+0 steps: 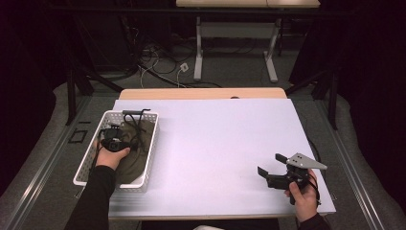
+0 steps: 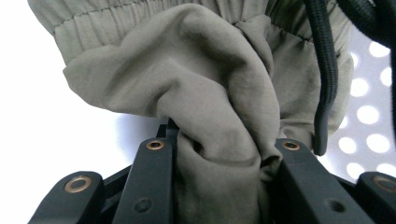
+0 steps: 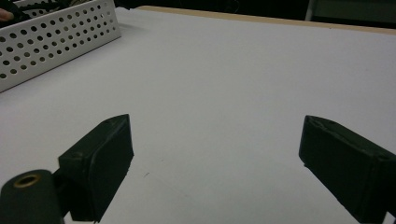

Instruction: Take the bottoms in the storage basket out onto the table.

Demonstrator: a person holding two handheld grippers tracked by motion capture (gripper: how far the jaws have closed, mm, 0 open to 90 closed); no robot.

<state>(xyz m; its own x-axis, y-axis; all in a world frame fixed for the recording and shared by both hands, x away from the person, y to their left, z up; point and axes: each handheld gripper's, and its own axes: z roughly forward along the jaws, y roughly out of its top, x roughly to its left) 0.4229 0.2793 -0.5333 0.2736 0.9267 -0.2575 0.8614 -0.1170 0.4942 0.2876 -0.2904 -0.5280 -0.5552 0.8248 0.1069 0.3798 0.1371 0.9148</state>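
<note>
No text, label, brand, number or sign can be read anywhere in the high view or either gripper view.

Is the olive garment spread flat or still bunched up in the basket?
Bunched. The olive garment lies crumpled in the white basket, and the left gripper is shut on a gathered fold of it.

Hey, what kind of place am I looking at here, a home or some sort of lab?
Likely a lab or recording studio: dark curtains, loose floor cables, and a bare white table with a perforated basket of olive clothing.
</note>
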